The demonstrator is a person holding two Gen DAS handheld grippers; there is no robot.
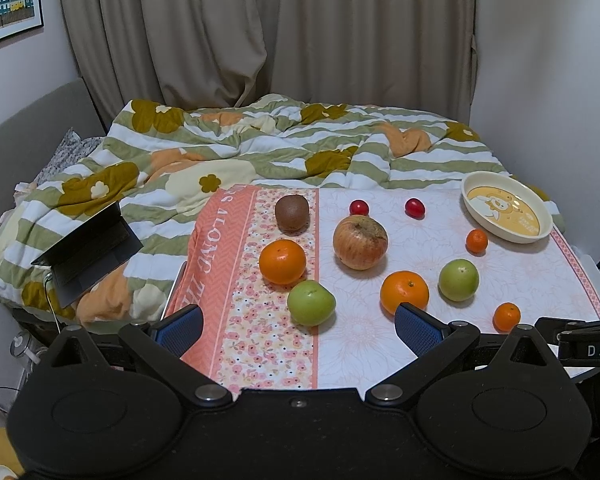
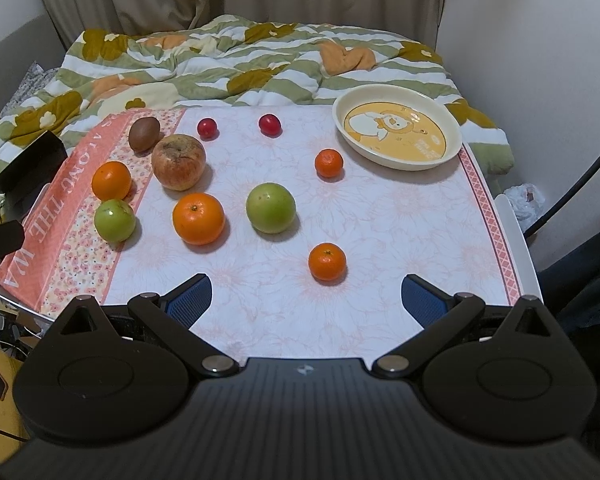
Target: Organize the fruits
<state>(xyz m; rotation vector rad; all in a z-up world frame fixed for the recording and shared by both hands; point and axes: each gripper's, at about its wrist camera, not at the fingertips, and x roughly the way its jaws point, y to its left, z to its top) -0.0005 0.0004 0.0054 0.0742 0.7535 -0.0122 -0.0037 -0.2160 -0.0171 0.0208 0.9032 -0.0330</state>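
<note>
Fruit lies spread over a table with a pink floral cloth [image 2: 400,232]. There is a brown kiwi [image 1: 291,212], a big reddish apple [image 1: 360,242], two oranges [image 1: 282,261] [image 1: 404,293], two green apples [image 1: 311,303] [image 1: 458,279], two small mandarins [image 2: 327,262] [image 2: 329,163] and two red cherry tomatoes [image 2: 207,128] [image 2: 269,124]. An empty cream plate [image 2: 398,126] with a yellow cartoon print stands at the far right. My left gripper [image 1: 298,330] hangs open at the near edge, just short of a green apple. My right gripper [image 2: 306,298] is open just in front of the near mandarin.
A bed with a striped flowered quilt [image 1: 260,152] lies right behind the table. A half-open dark laptop [image 1: 88,252] rests on the quilt at the left. Curtains [image 1: 260,32] and walls close the back. A black cable [image 2: 580,184] runs down at the right.
</note>
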